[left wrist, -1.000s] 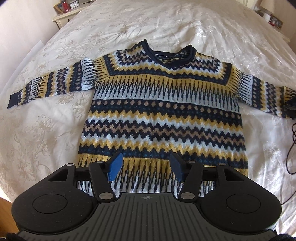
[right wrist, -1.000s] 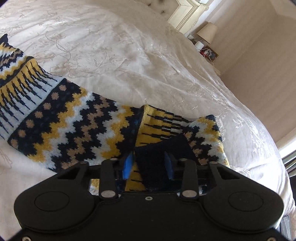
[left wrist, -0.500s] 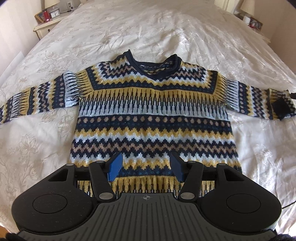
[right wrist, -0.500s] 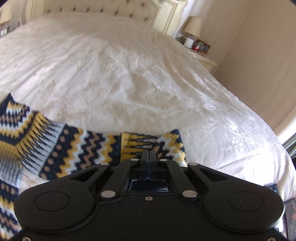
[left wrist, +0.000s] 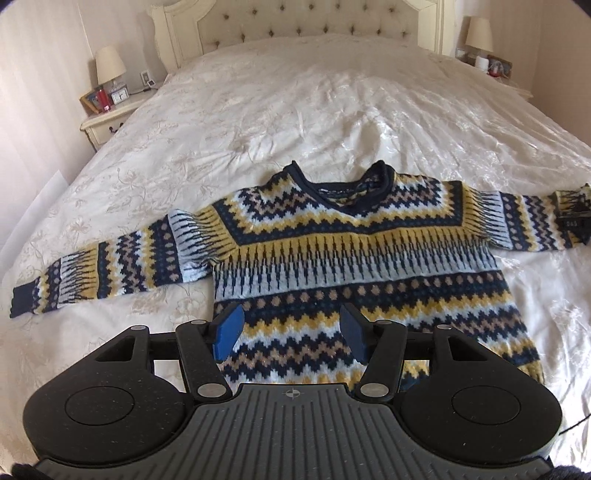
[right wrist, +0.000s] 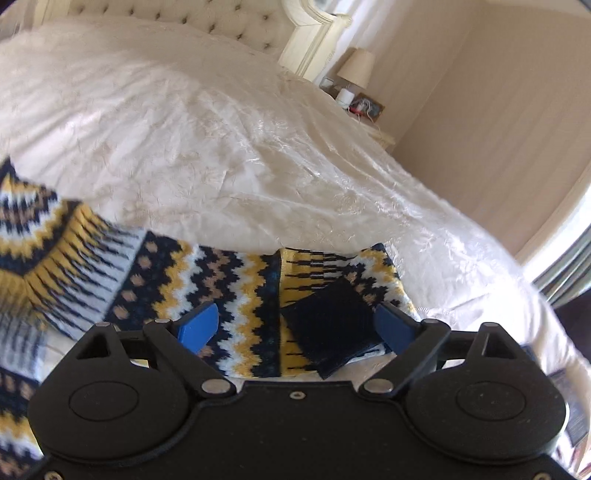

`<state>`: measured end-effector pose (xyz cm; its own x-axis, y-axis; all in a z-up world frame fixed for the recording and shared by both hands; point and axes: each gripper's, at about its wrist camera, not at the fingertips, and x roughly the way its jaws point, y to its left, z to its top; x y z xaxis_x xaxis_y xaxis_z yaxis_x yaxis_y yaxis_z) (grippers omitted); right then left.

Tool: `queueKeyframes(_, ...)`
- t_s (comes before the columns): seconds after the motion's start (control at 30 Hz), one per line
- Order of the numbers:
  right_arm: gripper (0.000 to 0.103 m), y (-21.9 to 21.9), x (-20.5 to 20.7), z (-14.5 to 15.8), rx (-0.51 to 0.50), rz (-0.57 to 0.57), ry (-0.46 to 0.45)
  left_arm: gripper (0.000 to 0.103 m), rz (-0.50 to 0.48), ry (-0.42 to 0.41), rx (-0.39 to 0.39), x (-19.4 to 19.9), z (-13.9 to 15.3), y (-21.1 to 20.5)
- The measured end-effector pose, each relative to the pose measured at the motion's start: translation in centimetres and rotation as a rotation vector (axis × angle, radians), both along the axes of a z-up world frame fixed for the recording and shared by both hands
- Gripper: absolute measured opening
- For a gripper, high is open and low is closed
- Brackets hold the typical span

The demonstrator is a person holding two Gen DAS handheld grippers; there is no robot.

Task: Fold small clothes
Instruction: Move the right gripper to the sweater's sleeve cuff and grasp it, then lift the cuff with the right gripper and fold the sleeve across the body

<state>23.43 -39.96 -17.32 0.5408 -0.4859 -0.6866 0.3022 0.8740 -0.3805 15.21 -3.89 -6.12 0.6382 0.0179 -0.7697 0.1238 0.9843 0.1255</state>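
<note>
Knitwear fills the near half of the bed (left wrist: 332, 122): a patterned sweater (left wrist: 362, 258) in navy, yellow, tan and pale blue lies flat on the cream bedspread, neck toward the tufted headboard (left wrist: 314, 18) and hem toward the foot edge. One sleeve stretches out straight toward the side of the bed where a nightstand (left wrist: 107, 122) stands with a lamp (left wrist: 109, 66). The other sleeve (right wrist: 236, 295) reaches toward the opposite side, its end folded back so the navy cuff (right wrist: 332, 325) lies on top of the sleeve. The left gripper (left wrist: 291, 334) hangs over the lower body of the sweater with its blue pads partly apart and nothing between them. The right gripper (right wrist: 295, 326) has just been opening; its jaws now stand wide on either side of the folded cuff, pads clear of the knit.
</note>
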Motion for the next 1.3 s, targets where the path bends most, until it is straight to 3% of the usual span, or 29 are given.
queueKeyframes(0.1,0.086,0.2,0.5,-1.2,-0.039,0.057,0.021,0.056,0.009,-0.017,-0.006,0.8,-0.1,-0.8)
queueKeyframes(0.17,0.075,-0.3,1.1,-2.0,-0.045,0.056,0.038,0.056,0.019,-0.004,-0.014,1.6,-0.3,-1.4)
queueKeyframes(0.23,0.070,-1.2,1.9,-2.8,-0.041,0.034,0.058,0.056,0.025,0.014,-0.029,2.4,-0.7,-1.9)
queueKeyframes(0.4,0.064,-2.5,3.1,-5.4,-0.043,0.031,0.113,0.056,0.007,0.052,-0.041,3.9,-1.6,-3.3)
queueKeyframes(0.53,0.056,-2.7,2.9,-6.8,-0.100,0.062,0.135,0.056,-0.009,0.074,-0.036,4.6,-2.4,-4.0)
queueKeyframes(0.63,0.042,-3.3,2.5,-6.6,-0.113,0.074,0.144,0.056,-0.014,0.087,-0.041,5.0,-2.8,-4.2)
queueKeyframes(0.7,0.026,-4.3,2.2,-5.8,-0.037,0.081,0.131,0.056,-0.017,0.090,-0.044,5.1,-3.0,-4.1)
queueKeyframes(0.73,0.007,-4.9,2.1,-5.3,0.011,0.081,0.124,0.056,-0.019,0.091,-0.046,5.1,-3.0,-4.0)
queueKeyframes(0.77,0.006,-5.5,2.1,-4.7,0.050,0.067,0.120,0.056,-0.019,0.091,-0.050,5.1,-3.0,-3.9)
queueKeyframes(0.93,0.006,-6.5,1.7,-0.4,0.141,0.039,0.055,0.056,-0.012,0.087,-0.077,4.7,-2.9,-2.5)
queueKeyframes(1.1,0.006,-6.3,1.8,5.8,0.346,0.013,-0.065,0.056,0.004,0.091,-0.113,3.8,-3.1,0.1)
queueKeyframes(1.3,0.006,-1.7,3.6,12.4,0.566,0.128,-0.162,0.056,0.035,0.104,-0.150,2.7,-3.3,4.4)
